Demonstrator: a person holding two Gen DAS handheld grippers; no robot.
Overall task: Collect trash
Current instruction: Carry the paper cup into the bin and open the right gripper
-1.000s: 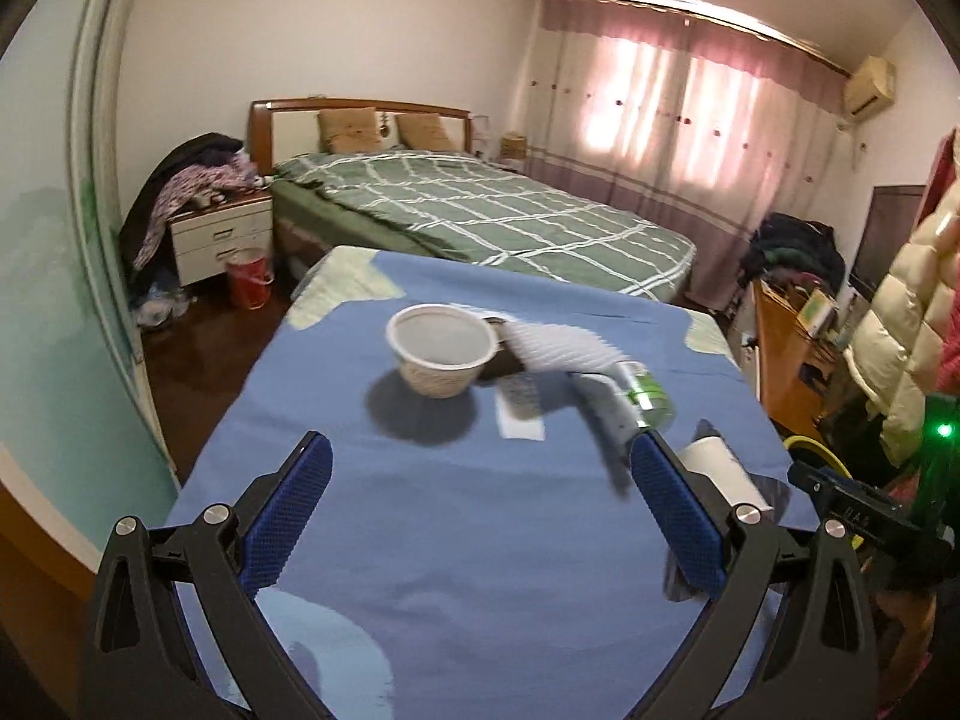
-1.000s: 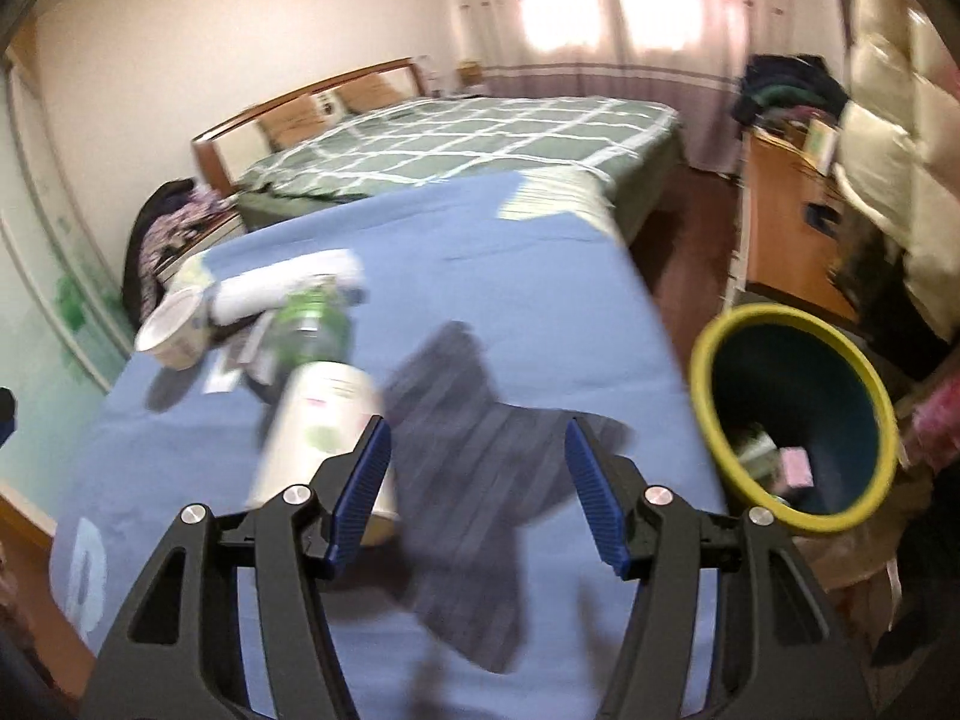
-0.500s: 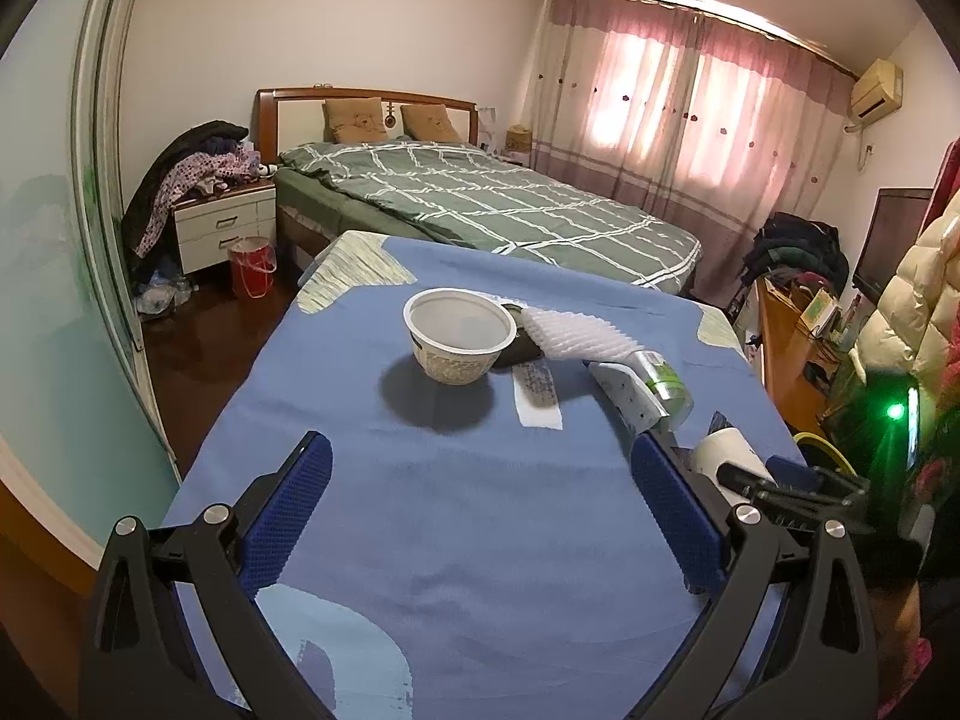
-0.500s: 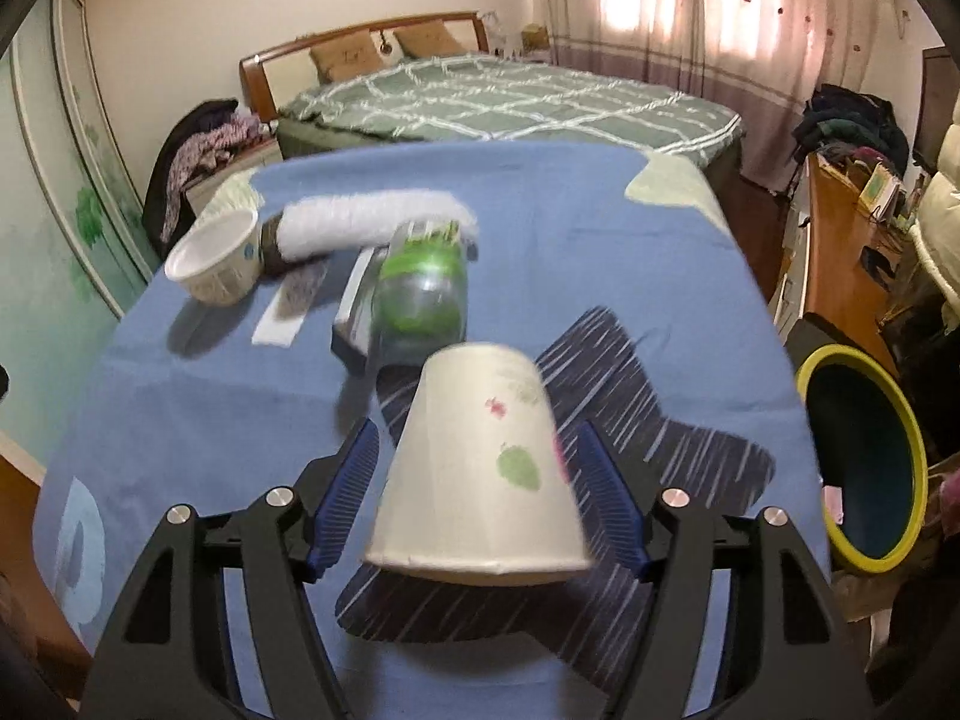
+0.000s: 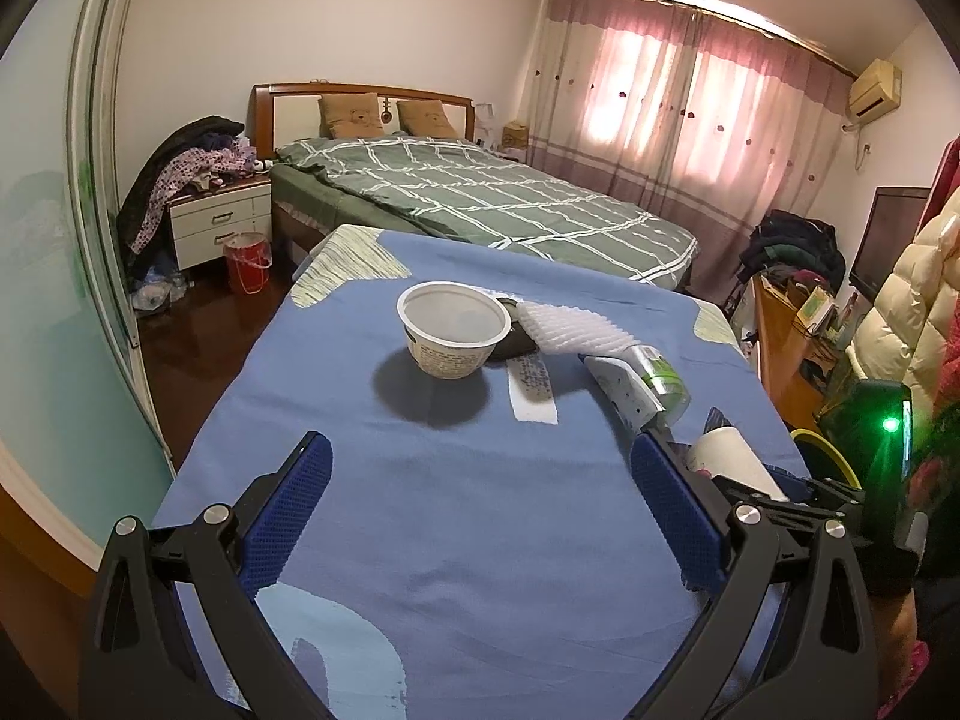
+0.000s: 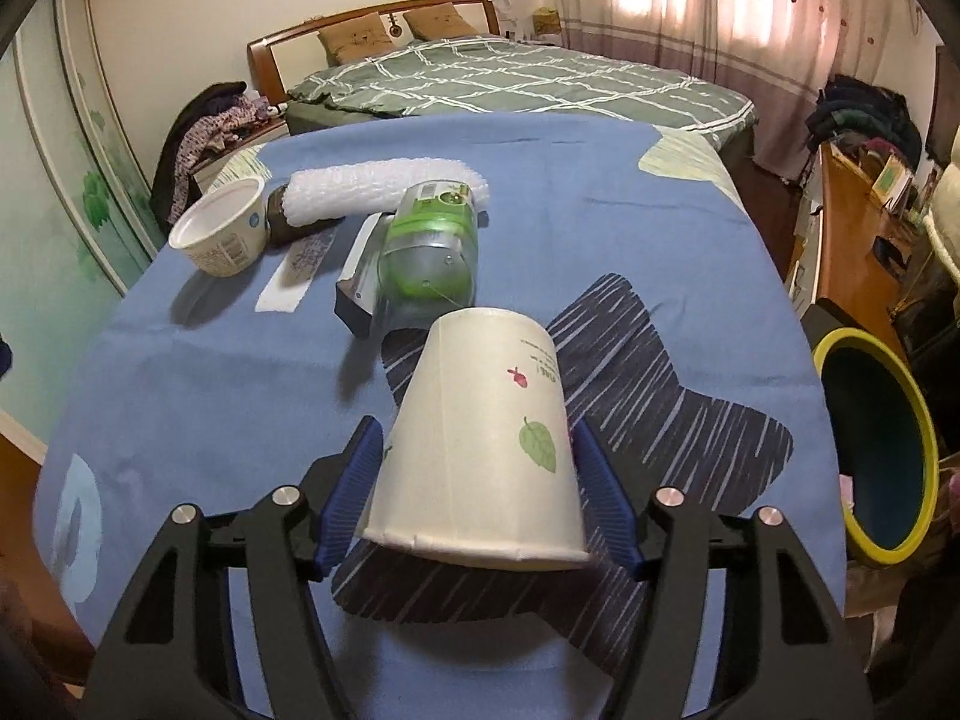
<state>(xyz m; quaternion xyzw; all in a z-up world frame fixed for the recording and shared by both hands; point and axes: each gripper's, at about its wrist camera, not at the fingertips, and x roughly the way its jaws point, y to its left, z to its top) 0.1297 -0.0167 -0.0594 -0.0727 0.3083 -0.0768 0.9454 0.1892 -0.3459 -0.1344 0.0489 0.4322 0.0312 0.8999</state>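
Where the blue cloth (image 6: 180,396) covers the table across the middle of both views, items run as follows, largest first. Green checked bed (image 5: 480,204): upper centre, behind the table. Bin with a yellow rim (image 6: 876,450): right edge of the right wrist view, beside the table, mouth tipped toward the camera. White foam sleeve (image 6: 372,189): upper left of centre, lying on its side. Green plastic bottle (image 6: 429,252): centre, lying just beyond the cup, touching a flat carton (image 6: 360,270) on its left. Paper cup (image 6: 486,438) with a leaf print: lower centre, lying with its rim toward the camera. Right gripper (image 6: 480,480): jaws closing, blue pads against both sides of the cup. White tub (image 6: 219,234): left, upright. Paper strip (image 6: 297,273): flat between tub and carton. Left gripper (image 5: 480,516): bottom of the left wrist view, jaws spread wide, nothing between them.
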